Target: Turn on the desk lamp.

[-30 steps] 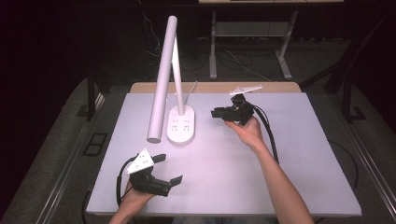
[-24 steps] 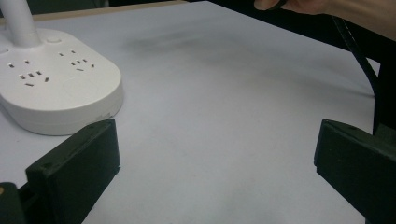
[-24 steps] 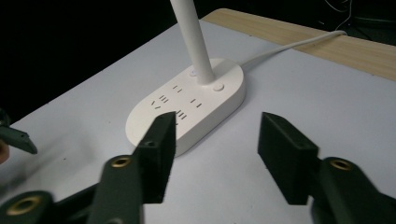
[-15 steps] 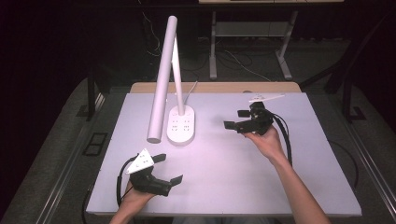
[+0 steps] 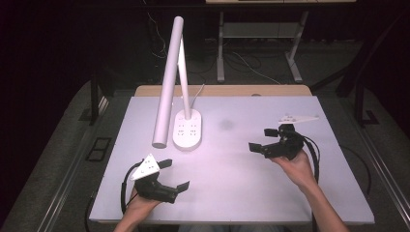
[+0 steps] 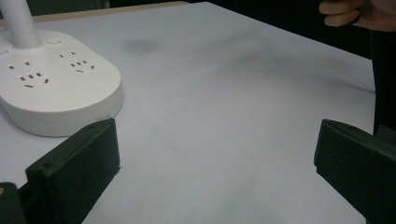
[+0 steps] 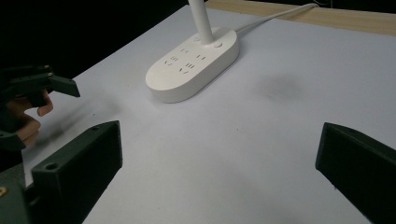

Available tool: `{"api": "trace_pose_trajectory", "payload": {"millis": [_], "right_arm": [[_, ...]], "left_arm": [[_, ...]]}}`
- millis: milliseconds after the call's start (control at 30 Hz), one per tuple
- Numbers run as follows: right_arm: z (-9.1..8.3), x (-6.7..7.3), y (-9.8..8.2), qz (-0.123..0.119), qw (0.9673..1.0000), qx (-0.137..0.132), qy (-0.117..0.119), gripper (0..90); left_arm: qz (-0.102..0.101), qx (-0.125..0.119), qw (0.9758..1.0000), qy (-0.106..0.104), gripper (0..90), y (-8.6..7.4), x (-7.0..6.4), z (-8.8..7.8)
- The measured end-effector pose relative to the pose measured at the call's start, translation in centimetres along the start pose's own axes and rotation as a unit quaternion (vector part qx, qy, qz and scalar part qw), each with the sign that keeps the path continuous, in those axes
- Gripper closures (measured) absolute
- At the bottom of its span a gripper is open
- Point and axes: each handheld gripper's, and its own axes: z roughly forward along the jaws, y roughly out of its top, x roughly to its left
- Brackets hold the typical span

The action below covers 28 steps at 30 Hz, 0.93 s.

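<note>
I hold both tools off the lamp, so I judge this the pause between touches. My right tool [image 5: 265, 139] hovers at three o'clock on the matte white bench [image 5: 241, 193], jaws wide apart and empty. My left tool [image 5: 175, 175] sits at seven o'clock, equally spread. The desk lamp [image 5: 187, 129] stands at eleven: smooth oval plastic base with sockets, slim round stem, tubular head. Next, my right tool must swing towards the base.
</note>
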Motion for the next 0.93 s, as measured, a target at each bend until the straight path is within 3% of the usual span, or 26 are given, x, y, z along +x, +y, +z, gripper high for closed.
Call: {"api": "trace_pose_trajectory", "payload": {"millis": [633,933], "right_arm": [[-5.0,0.5,-7.3,0.029,0.9989,-0.018,-0.031,0.0],[-5.6,0.9,-9.3,0.034,0.9988,-0.012,-0.034,0.0]], "left_arm": [[0.000,0.000,1.0000,0.003,0.0,0.0,0.0,0.0],[-0.003,0.000,1.0000,0.003,0.0,0.0,0.1,0.1]]}}
